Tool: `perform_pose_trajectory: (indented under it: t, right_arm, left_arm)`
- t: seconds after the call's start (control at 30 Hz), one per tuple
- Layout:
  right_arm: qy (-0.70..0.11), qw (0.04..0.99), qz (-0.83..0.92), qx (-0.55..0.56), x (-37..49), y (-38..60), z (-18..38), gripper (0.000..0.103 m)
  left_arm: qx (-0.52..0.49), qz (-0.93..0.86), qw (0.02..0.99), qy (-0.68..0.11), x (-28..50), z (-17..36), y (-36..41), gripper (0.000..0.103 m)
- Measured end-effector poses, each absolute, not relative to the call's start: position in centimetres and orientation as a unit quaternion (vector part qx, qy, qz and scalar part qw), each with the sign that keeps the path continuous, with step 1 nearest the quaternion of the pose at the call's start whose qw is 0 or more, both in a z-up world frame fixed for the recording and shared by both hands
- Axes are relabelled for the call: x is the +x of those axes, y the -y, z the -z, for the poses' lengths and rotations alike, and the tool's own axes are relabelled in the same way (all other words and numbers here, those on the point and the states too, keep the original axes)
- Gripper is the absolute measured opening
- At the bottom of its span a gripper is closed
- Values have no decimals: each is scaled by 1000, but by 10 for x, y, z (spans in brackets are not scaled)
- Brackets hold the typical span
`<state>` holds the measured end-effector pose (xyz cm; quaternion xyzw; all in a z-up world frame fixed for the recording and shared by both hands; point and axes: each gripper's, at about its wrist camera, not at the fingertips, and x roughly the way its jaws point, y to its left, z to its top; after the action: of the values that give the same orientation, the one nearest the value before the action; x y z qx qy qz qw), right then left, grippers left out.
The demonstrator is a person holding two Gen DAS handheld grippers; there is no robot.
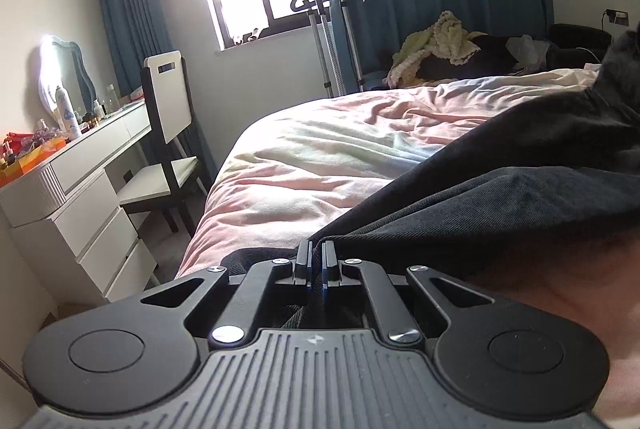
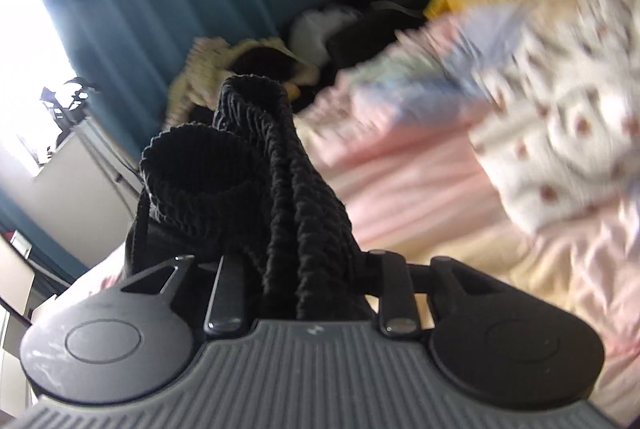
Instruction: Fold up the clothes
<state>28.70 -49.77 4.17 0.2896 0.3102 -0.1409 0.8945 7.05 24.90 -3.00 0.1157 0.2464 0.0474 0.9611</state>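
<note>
We see the black garment (image 1: 500,197) spread over the pastel duvet (image 1: 320,165), its edge pinched between our left gripper (image 1: 318,255) fingers, which stand nearly together on the cloth. Our right gripper (image 2: 296,269) is clamped on a bunched ribbed hem (image 2: 256,157) that rises ahead of its fingers. Beyond them lies a blurred floral pillow (image 2: 560,133); left of the left fingers stands a white dresser (image 1: 80,197).
</note>
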Motion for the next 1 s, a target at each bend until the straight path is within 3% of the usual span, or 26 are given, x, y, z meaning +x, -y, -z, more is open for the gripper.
perform_pose_trajectory:
  t: [0.17,0.3,0.5,0.6,0.67,0.7,0.8,0.87,1.0]
  right_arm:
    - [-341,871,129,328,281,524,42,31]
    - [-349,860,109,356,272,533,76,36]
    - [-356,853,88,372,263,544,67,57]
    - [-356,866,87,341,254,545,44,69]
    - [-344,874,90,330,241,545,28,80]
    - [-338,877,91,330,234,545,21,82]
    - [-315,883,87,338,211,539,5,84]
    - [-299,883,82,353,193,530,-2,85]
    - [-261,876,67,399,158,507,2,87]
  left_arm:
    - [96,-55,959,-262,70,27,-248,9]
    - [57,-51,957,-280,61,20,-250,9]
    - [-23,-49,954,-294,33,1,-258,11]
    - [-57,-50,957,-281,11,-15,-258,24]
    - [-94,-44,958,-266,-5,-27,-257,47]
    - [-121,-35,958,-258,-12,-31,-257,52]
    - [-210,-4,944,-253,-20,-39,-256,62]
    - [-281,16,925,-257,-16,-32,-254,76]
    - [-414,44,871,-262,-3,-16,-248,84]
